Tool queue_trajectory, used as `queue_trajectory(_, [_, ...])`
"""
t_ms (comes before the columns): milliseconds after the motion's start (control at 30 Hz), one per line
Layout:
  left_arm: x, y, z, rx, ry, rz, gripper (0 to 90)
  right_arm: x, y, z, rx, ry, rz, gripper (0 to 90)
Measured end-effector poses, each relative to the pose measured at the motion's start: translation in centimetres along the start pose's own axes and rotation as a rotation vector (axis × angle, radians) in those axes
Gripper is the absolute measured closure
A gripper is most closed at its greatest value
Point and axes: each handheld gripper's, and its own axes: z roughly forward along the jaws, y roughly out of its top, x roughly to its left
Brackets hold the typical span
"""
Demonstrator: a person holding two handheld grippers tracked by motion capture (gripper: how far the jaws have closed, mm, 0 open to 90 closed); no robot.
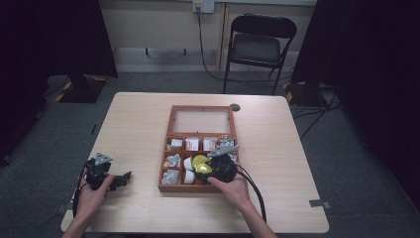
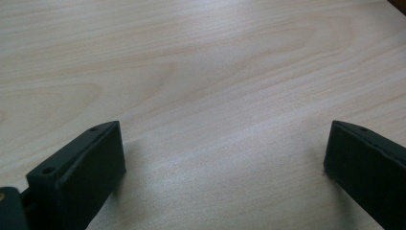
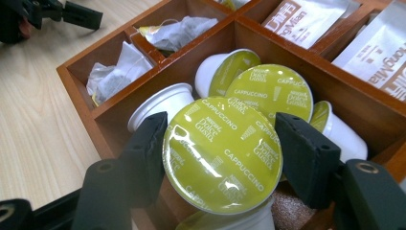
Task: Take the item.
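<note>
Clamped on a green-lidded capsule (image 3: 222, 153) in the right gripper (image 3: 220, 158), black jaws pressing its rim from either side, foil lid facing the camera and reading "Cappuccino". Held over the front middle compartment of a wooden box (image 1: 171, 189), just above more capsules (image 3: 268, 88) of the same kind, some lying on their sides with white cups showing. Gripped at the widest part, probably because the rim gives the flat pads something firm to bite on, where the tapered cup would slip. Whether on its way in or out, impossible to say from the pictures.

Seen from above, right gripper (image 1: 218, 166) low over the box's near right part, hand behind it, cable trailing toward the table's edge. Neighbouring compartments packed by type: tea bags (image 3: 179, 31) in the left column, printed sachets (image 3: 306, 19) along the back row, presumably so each sort stays easy to find. Glass-paned lid (image 1: 201, 121) lying open and flat beyond the box, out of the way of both hands.

Left gripper (image 1: 111, 181) resting on the table (image 1: 277, 148) well to the left of the box, jaws wide apart with nothing but bare wood between them (image 2: 220, 158), seemingly parked while the right does the work. Folding chair (image 1: 255, 47) standing beyond the table's far edge.
</note>
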Motion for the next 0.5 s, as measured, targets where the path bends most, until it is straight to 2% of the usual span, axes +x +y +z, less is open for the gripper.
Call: queue_trajectory(500, [0.00, 0.00, 0.00, 0.000, 0.001, 0.001, 0.0, -0.17, 0.32, -0.90, -0.045, 0.003, 0.010, 37.9])
